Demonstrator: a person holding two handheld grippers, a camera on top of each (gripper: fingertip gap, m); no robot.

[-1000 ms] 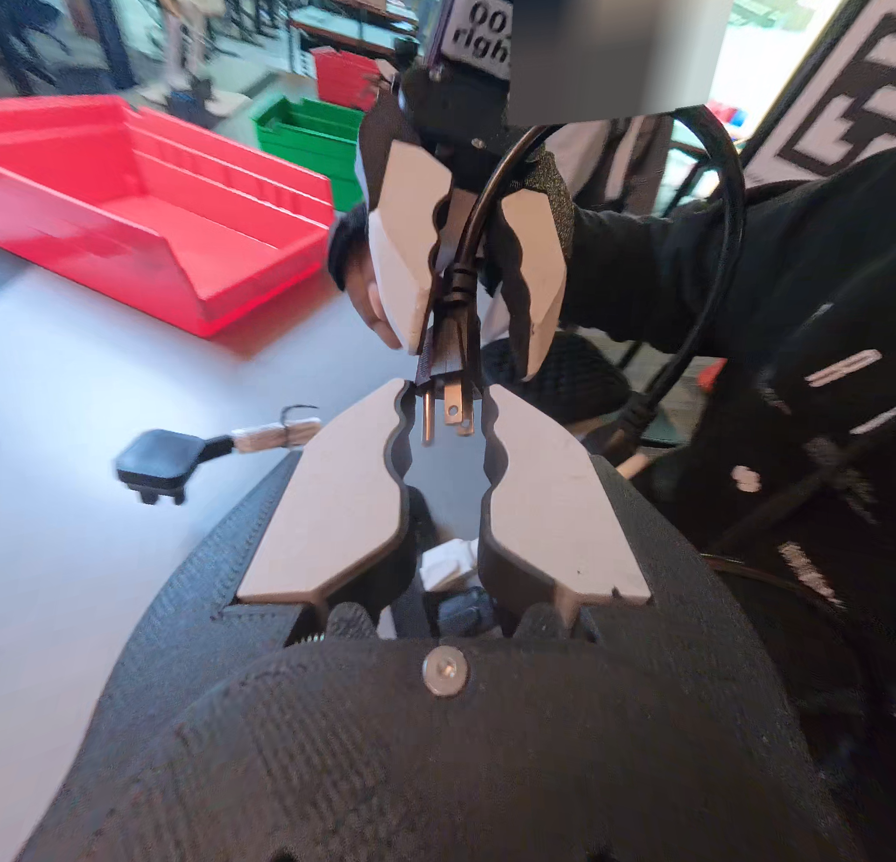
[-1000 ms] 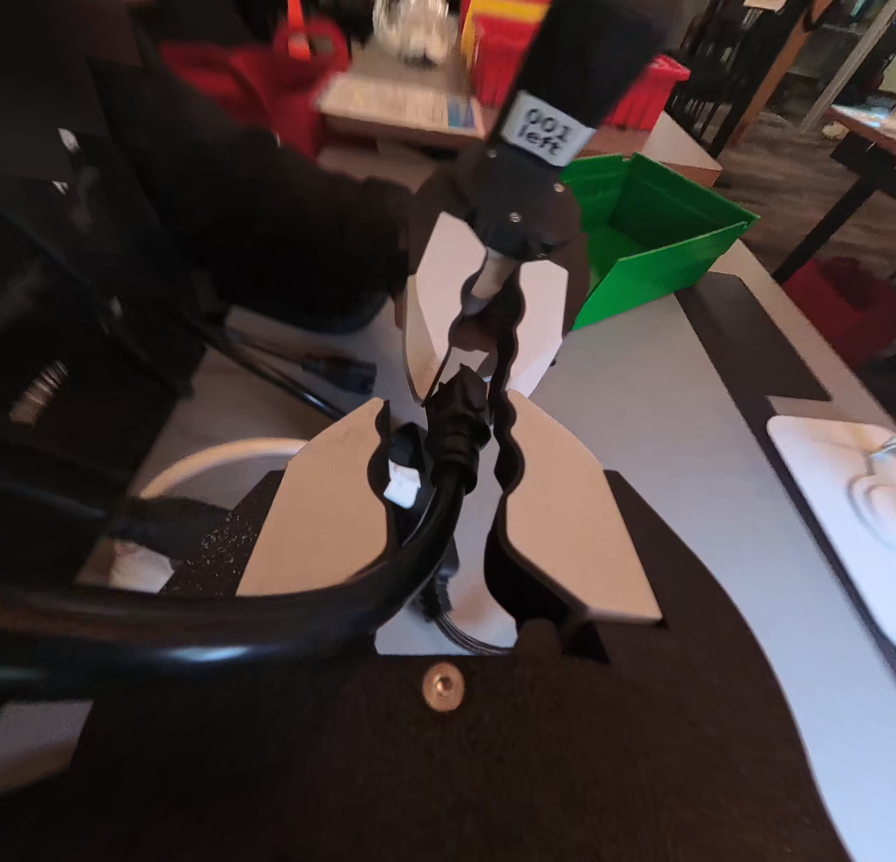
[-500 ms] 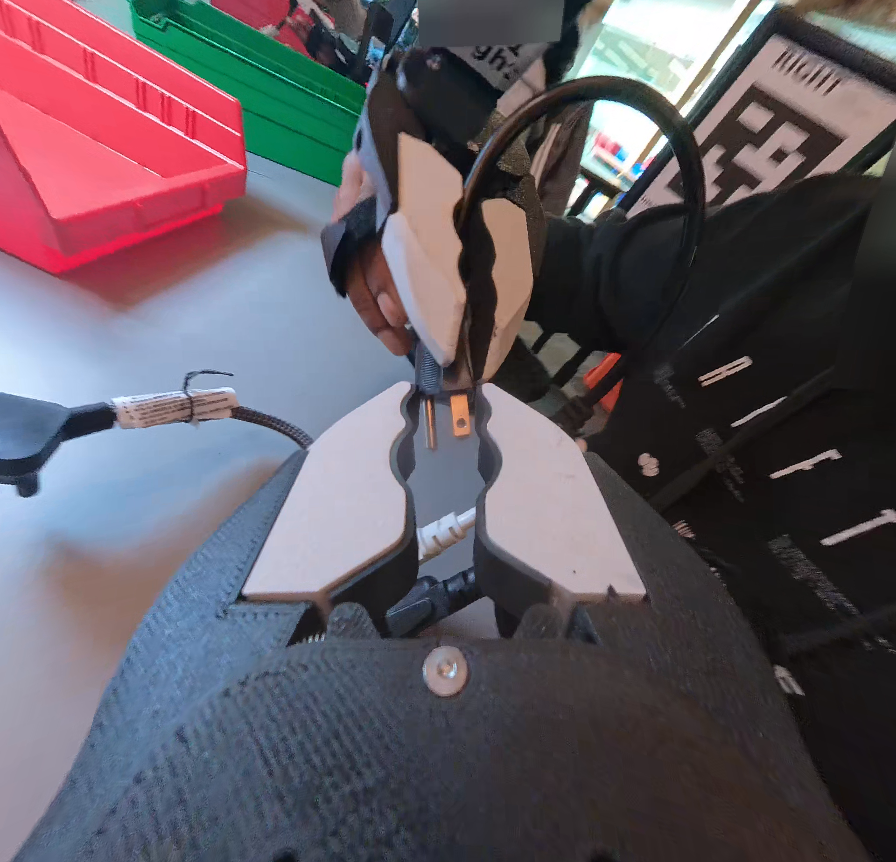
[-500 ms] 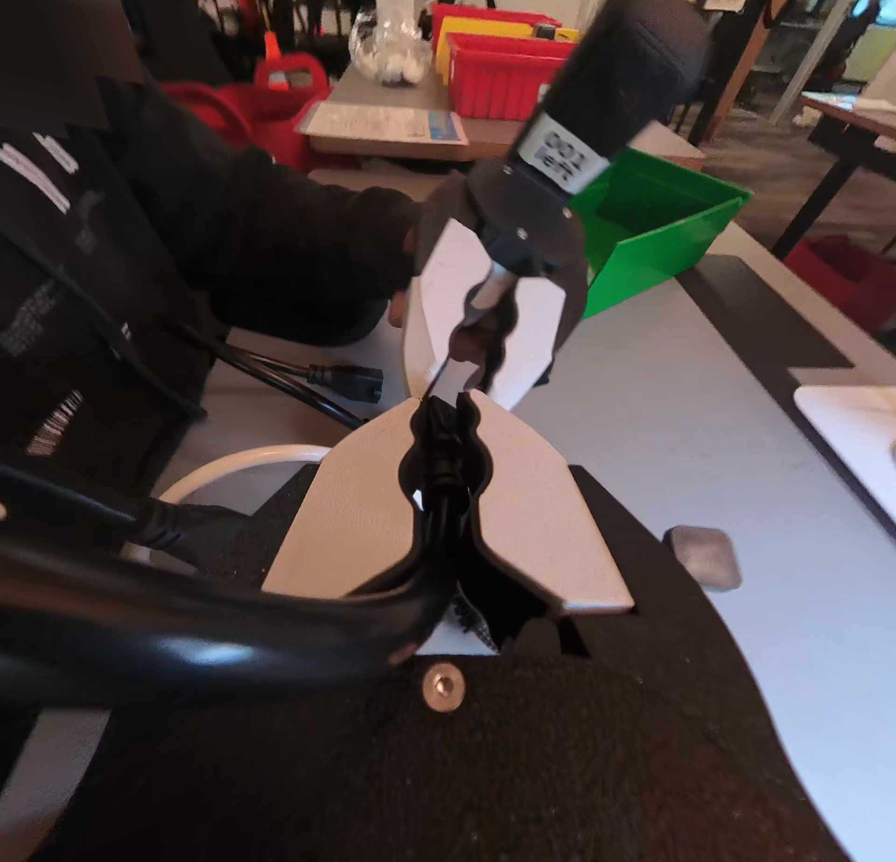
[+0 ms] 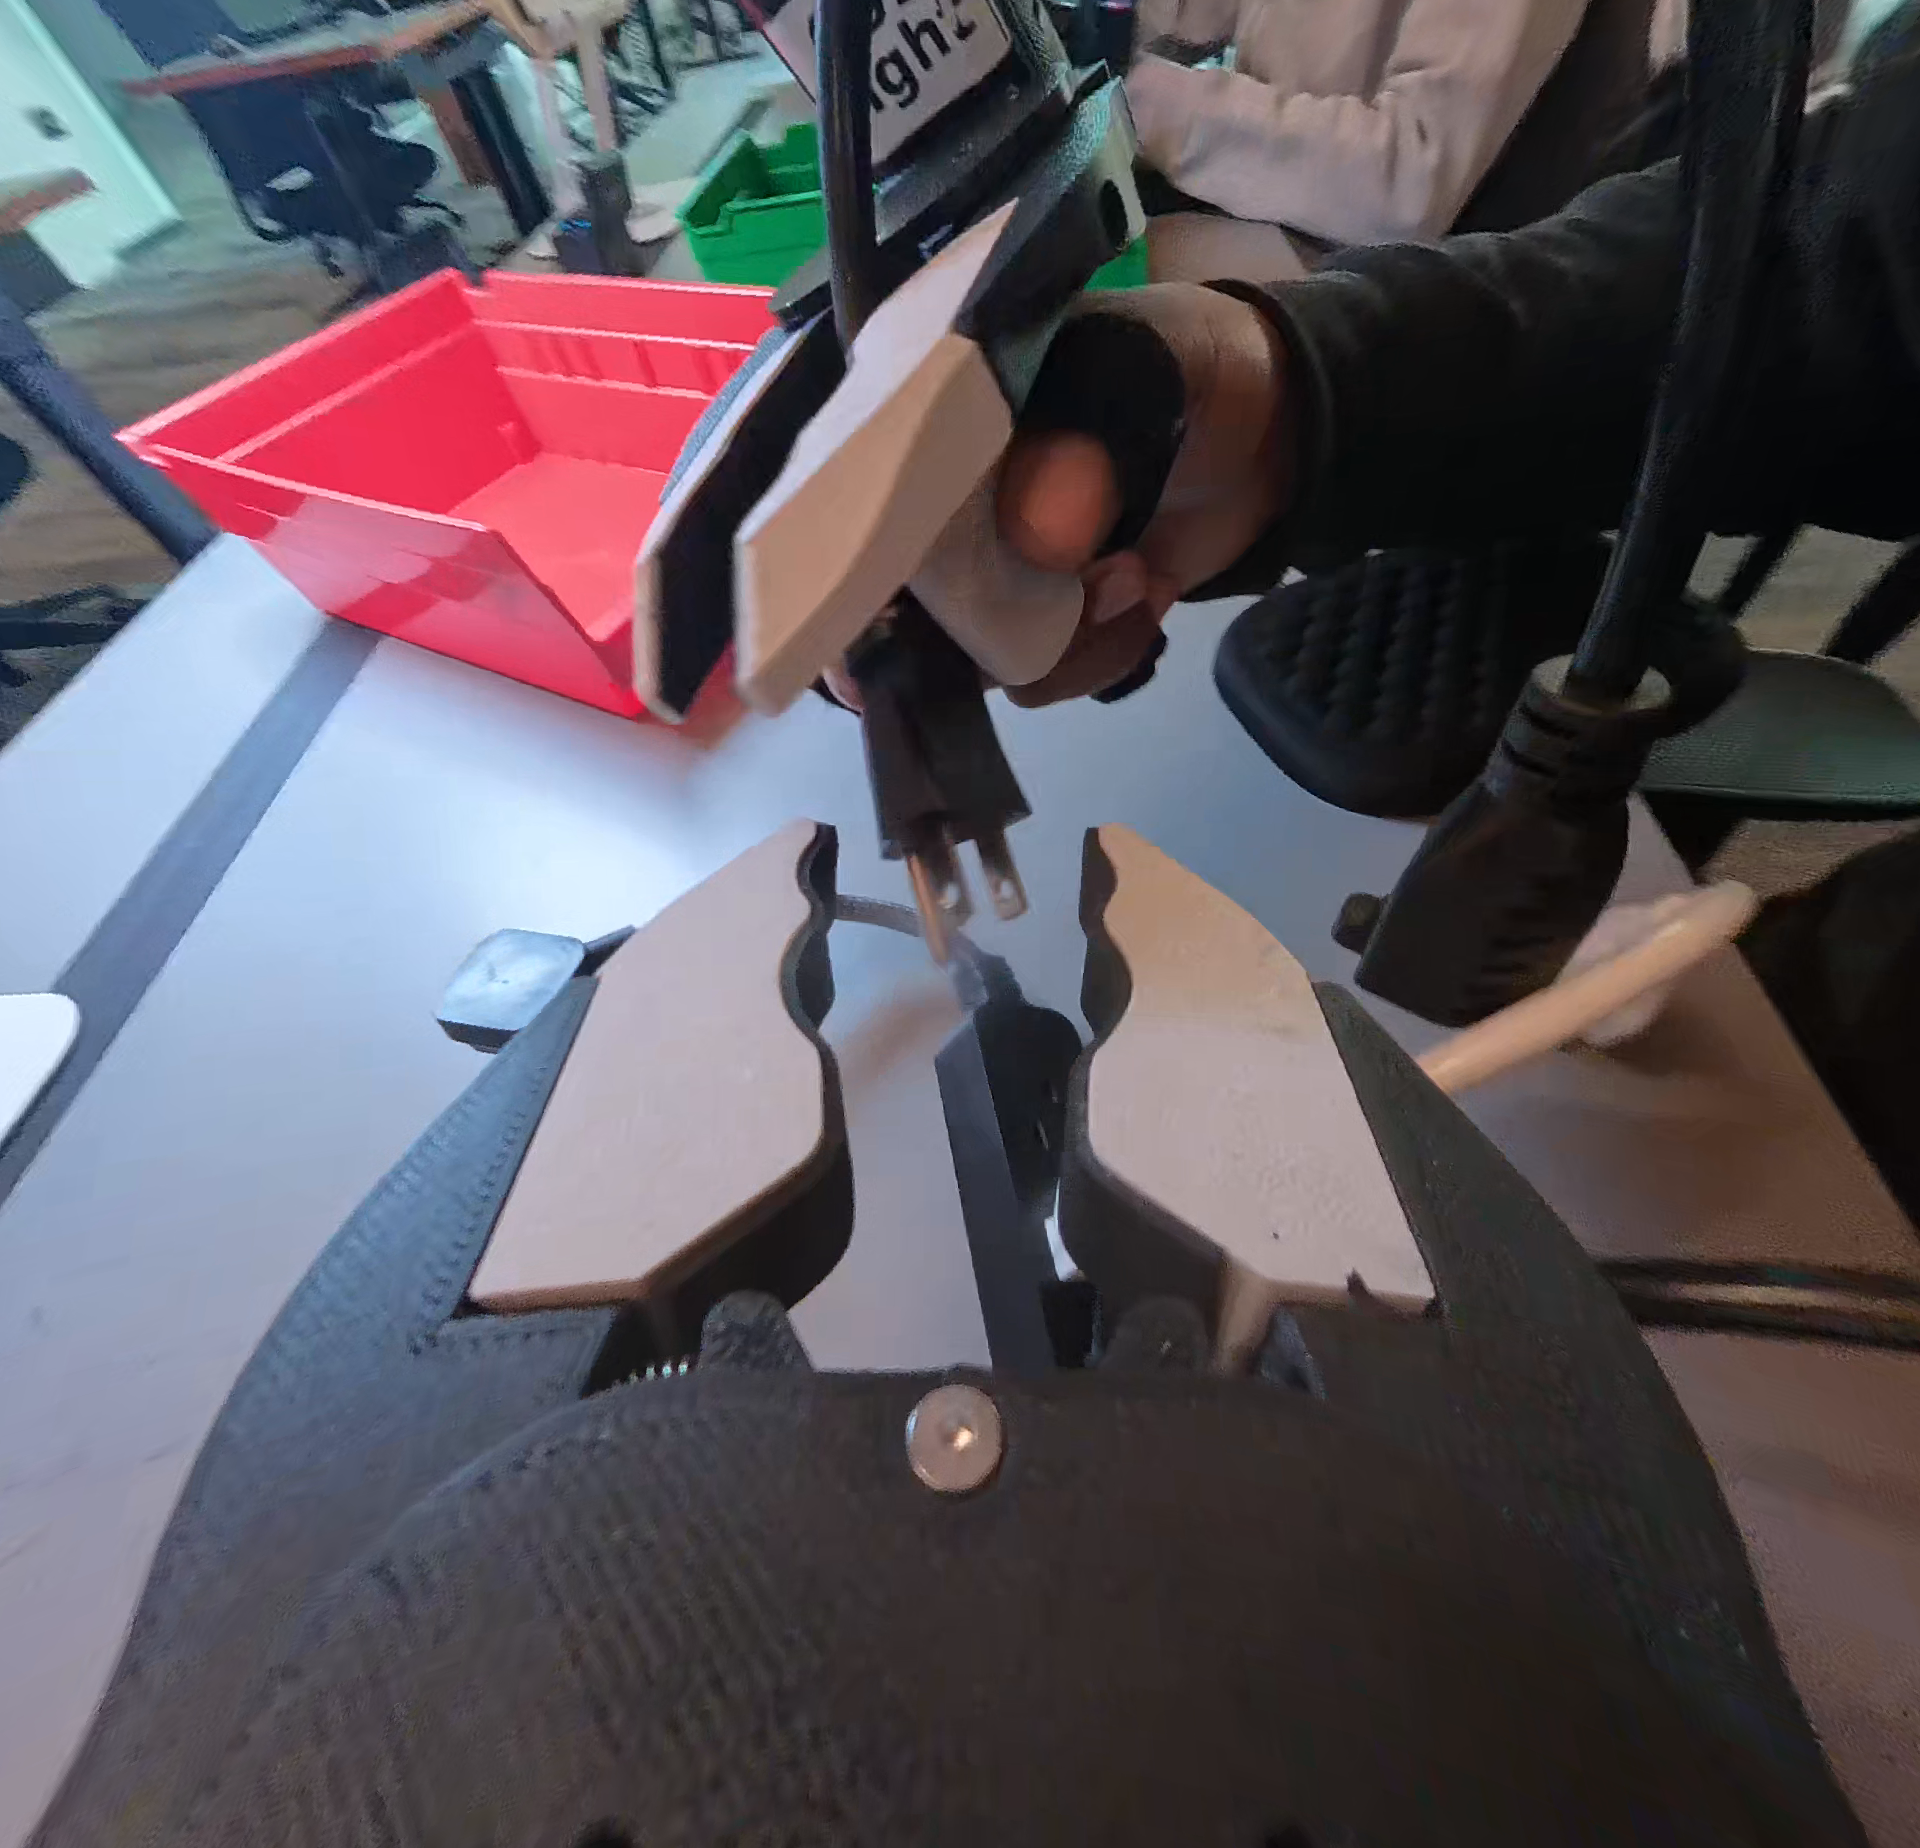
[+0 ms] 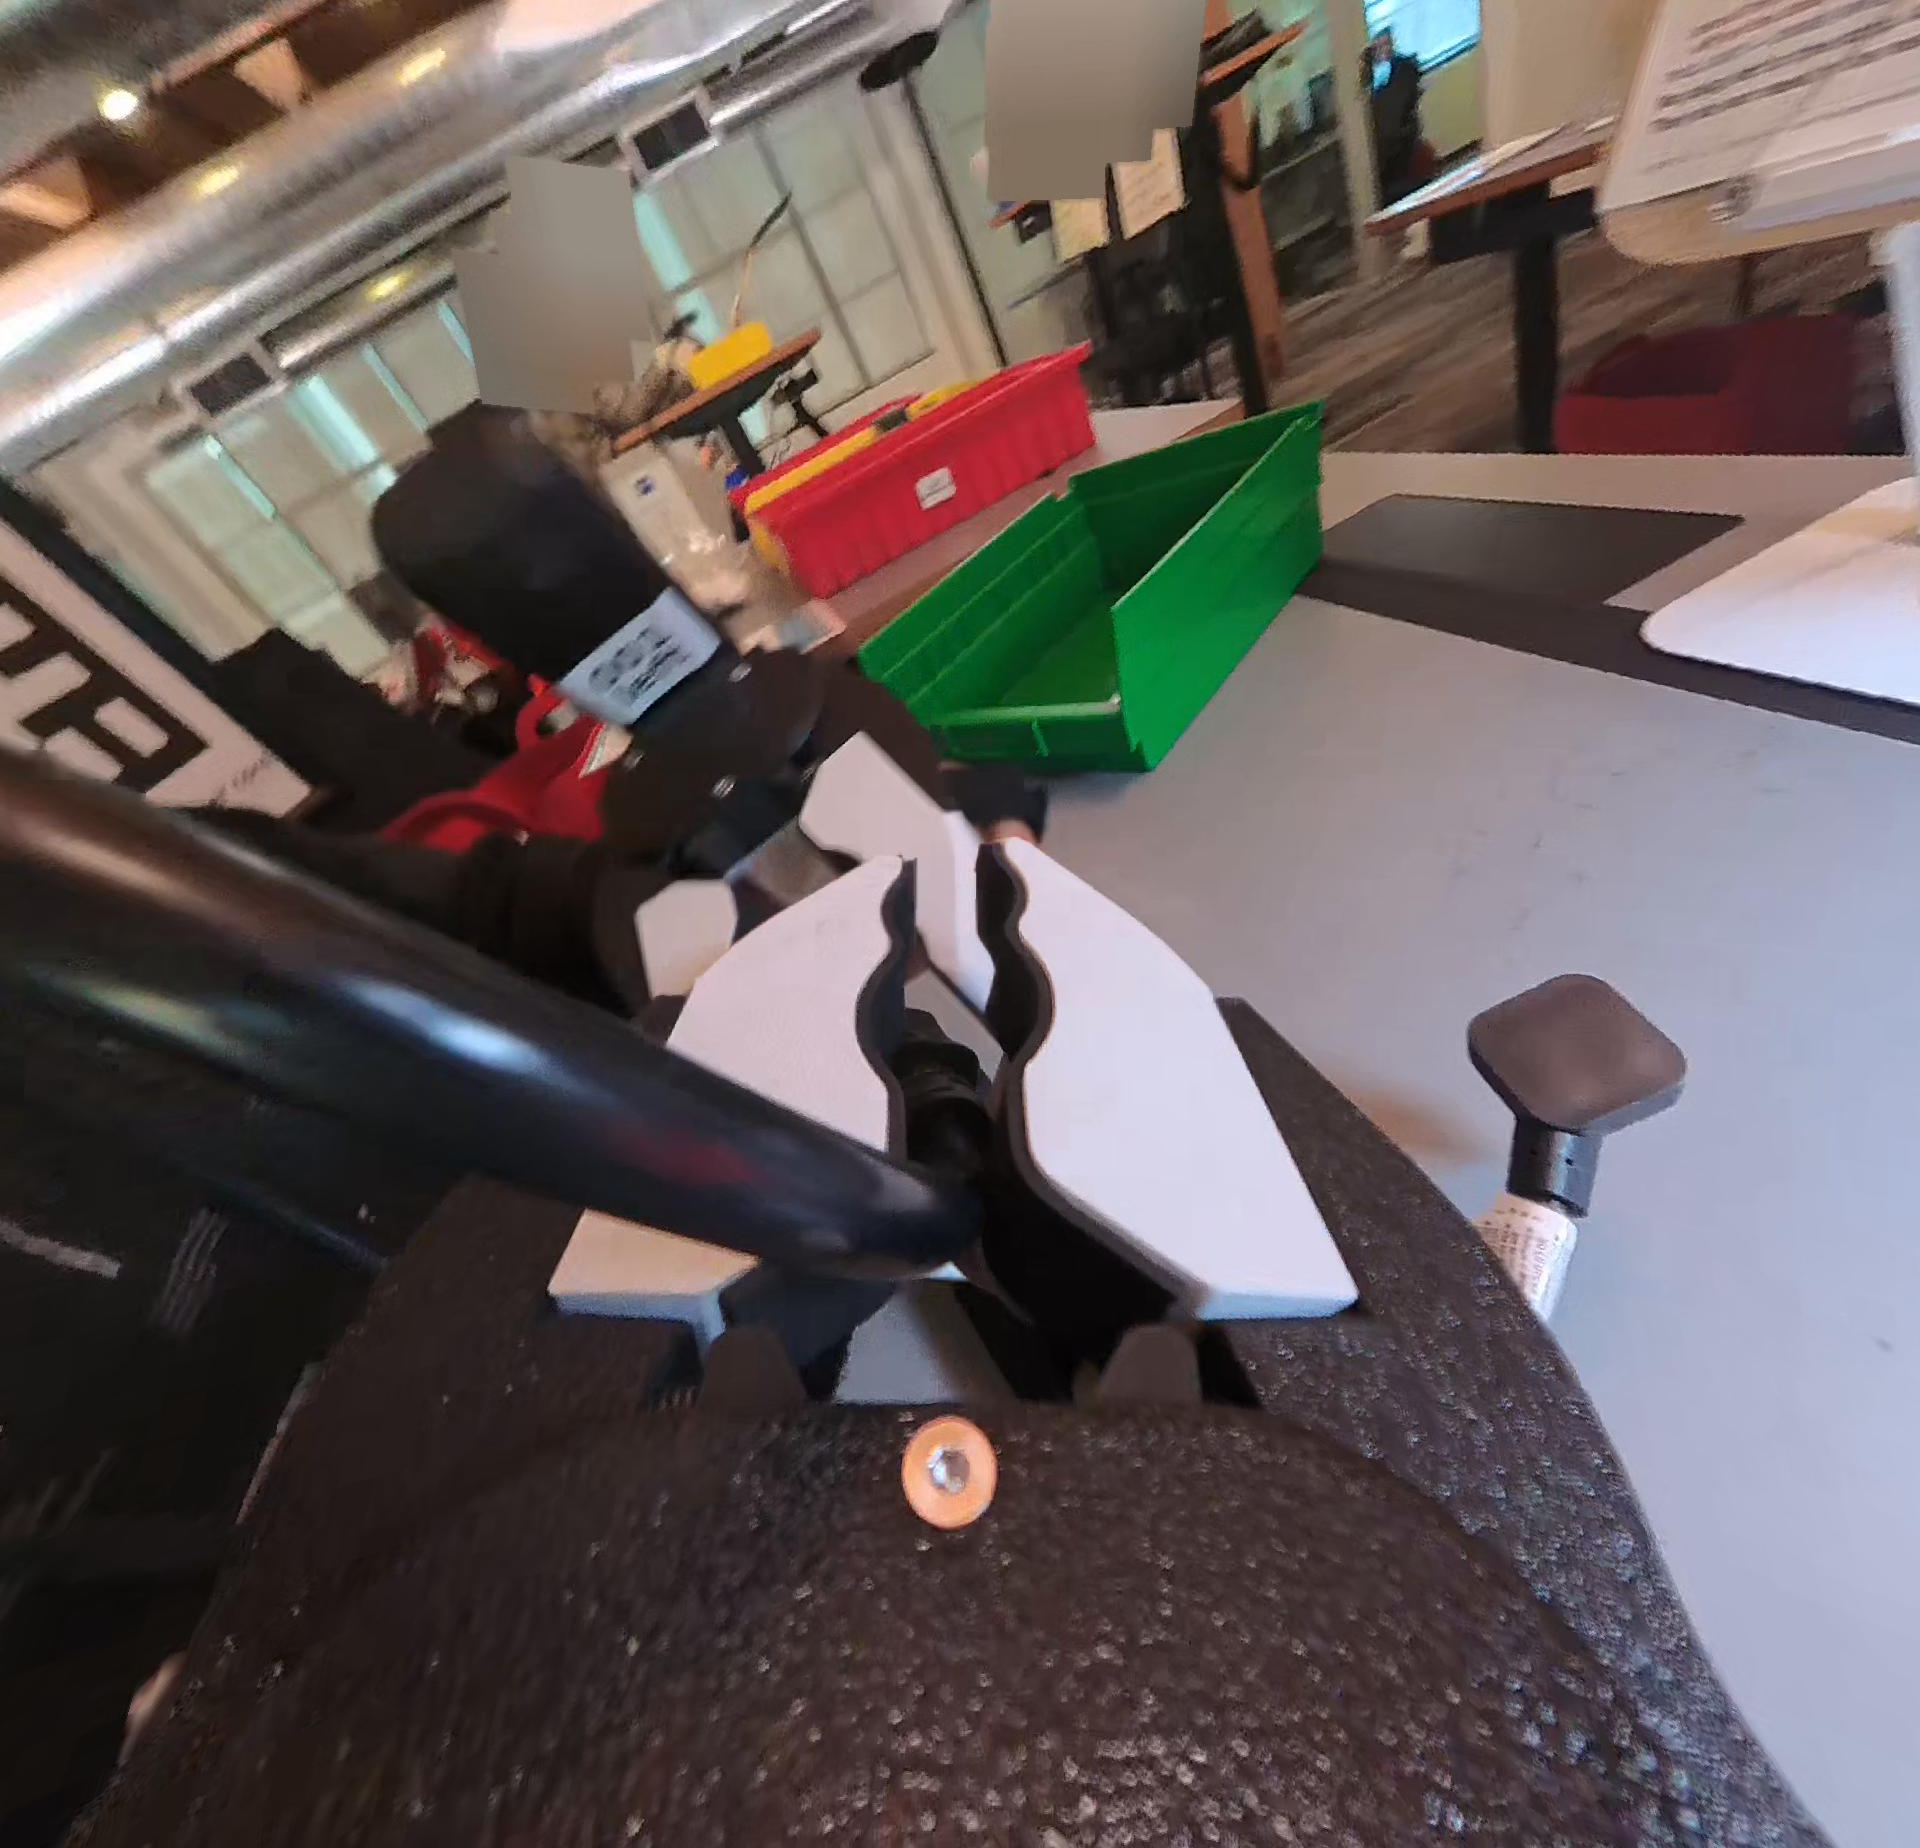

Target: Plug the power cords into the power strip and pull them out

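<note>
While right gripper (image 5: 727,593) clamps black three-prong plug (image 5: 940,759), prongs down, spread-fingered empty left gripper (image 5: 951,863) waits directly beneath, nearer black power strip (image 5: 1003,1123).

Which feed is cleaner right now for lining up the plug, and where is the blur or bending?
Left wrist view: plug prongs fairly sharp, edges bowed by the wide lens, room behind soft. Right wrist view: cord a blurred dark bar across the frame, background streaked, plug mostly hidden between the jaws. The left feed looks better.

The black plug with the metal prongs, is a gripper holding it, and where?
Yes. The right gripper is shut on the black plug, pinching its upper body where the cord joins. The left gripper is open, holding nothing.
</note>
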